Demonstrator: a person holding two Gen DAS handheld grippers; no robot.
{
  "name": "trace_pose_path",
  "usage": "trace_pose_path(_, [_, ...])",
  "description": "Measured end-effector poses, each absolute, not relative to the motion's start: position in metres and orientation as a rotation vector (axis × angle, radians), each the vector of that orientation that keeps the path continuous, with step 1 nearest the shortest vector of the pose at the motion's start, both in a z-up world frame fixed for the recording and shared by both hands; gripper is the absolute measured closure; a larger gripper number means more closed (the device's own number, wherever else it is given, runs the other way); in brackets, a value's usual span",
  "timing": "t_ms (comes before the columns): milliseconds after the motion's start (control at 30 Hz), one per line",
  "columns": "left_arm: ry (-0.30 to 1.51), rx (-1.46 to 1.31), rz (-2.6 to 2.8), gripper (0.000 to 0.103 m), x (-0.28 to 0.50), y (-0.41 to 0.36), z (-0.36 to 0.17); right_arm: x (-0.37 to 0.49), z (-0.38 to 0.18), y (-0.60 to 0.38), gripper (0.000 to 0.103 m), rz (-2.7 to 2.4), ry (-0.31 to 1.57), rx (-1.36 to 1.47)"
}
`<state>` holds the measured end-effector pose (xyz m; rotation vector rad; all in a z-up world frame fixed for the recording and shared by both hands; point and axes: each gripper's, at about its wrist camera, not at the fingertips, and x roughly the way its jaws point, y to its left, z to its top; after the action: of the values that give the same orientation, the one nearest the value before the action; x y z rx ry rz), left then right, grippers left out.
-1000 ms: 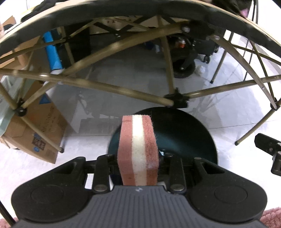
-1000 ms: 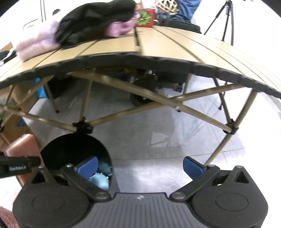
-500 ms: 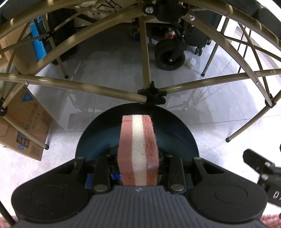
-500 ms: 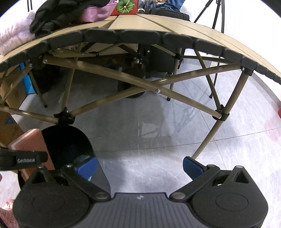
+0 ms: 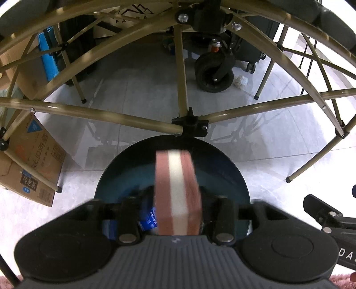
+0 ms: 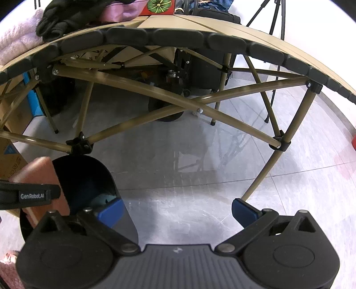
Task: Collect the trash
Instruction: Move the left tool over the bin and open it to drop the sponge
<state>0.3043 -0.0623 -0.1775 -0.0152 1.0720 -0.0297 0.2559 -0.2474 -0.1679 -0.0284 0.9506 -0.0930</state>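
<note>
A pink sponge with a white middle layer [image 5: 176, 191] stands on end between the jaws of my left gripper [image 5: 178, 207], right above the dark round trash bin [image 5: 222, 164] on the floor. The left jaws have spread a little; the sponge looks blurred and I cannot tell whether it is still gripped. Blue-labelled trash lies in the bin below. In the right wrist view the sponge [image 6: 37, 173] and the bin [image 6: 89, 177] sit at the lower left. My right gripper [image 6: 176, 210] is open and empty above the floor, to the right of the bin.
The folding table's tan frame bars [image 5: 133, 117] cross just beyond the bin. A cardboard box [image 5: 29, 160] stands at the left. A wheeled cart's wheel [image 5: 211, 73] and a crumpled white scrap [image 5: 240, 81] are under the table. Clothes [image 6: 66, 15] lie on the tabletop.
Both grippers have lowered below the table's edge and closer to the bin. The left jaws have widened a little around the sponge, which now looks blurred.
</note>
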Motion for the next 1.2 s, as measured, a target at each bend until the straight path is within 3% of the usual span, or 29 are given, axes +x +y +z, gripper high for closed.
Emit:
trace_pose_path(33, [1.068, -0.012, -0.017, 0.021, 0.304, -0.062, -0.177, 0.256, -0.168, -0.247, 0.000, -0.093, 0.951, -0.028])
trace_pose_path(67, [1.063, -0.009, -0.004, 0.010, 0.304, -0.062, -0.176, 0.256, -0.168, -0.247, 0.000, -0.093, 0.951, -0.028])
trace_pose_path(200, [1.069, -0.028, -0.001, 0.001, 0.305, -0.060, -0.174, 0.256, -0.168, -0.248, 0.000, -0.092, 0.951, -0.029])
trace_pose_path(1200, [1.229, 0.018, 0.031, 0.000, 0.306, -0.052, -0.184, 0.257, -0.170, -0.250, 0.000, -0.093, 0.954, -0.031])
